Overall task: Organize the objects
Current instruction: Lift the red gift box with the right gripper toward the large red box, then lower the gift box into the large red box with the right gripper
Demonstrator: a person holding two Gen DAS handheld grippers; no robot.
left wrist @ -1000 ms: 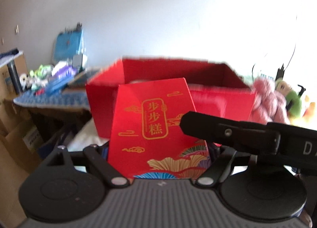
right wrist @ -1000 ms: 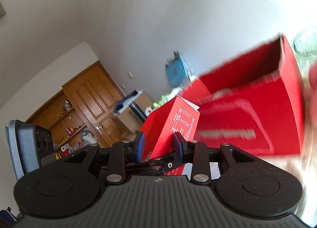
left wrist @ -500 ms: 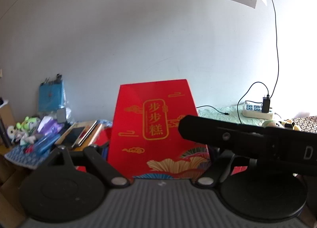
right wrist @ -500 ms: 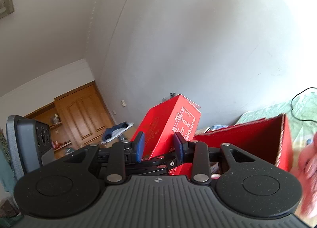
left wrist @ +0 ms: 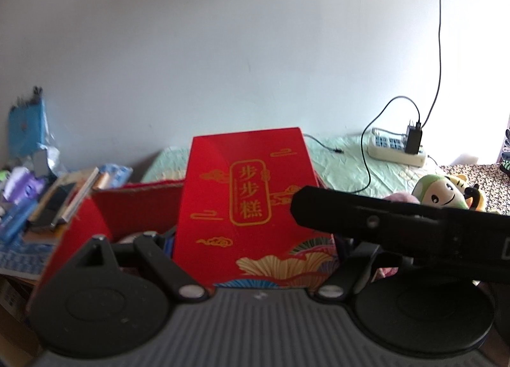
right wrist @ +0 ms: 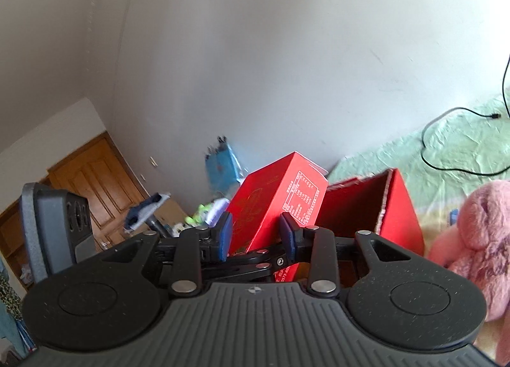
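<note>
A small red gift box with gold Chinese lettering (left wrist: 251, 207) stands upright between both grippers, above the open large red box (left wrist: 127, 207). My left gripper (left wrist: 255, 258) grips its wide faces low down. My right gripper (right wrist: 256, 234) clamps its narrow sides with blue pads (right wrist: 225, 233); the small box also shows in the right wrist view (right wrist: 280, 198), with the large red box (right wrist: 376, 211) behind it. The right gripper's black body (left wrist: 398, 223) crosses the left wrist view.
A pink plush toy (right wrist: 478, 239) lies right of the large box. A green cartoon plush (left wrist: 443, 191), a power strip with charger and cables (left wrist: 398, 147) sit on the green bedspread. Books and clutter (left wrist: 57, 201) are at left. A wooden door (right wrist: 92, 182) is far left.
Both grippers, holding the small red box, rose above the large box and then lowered again; the large box's open top is back in view beneath and behind the small box.
</note>
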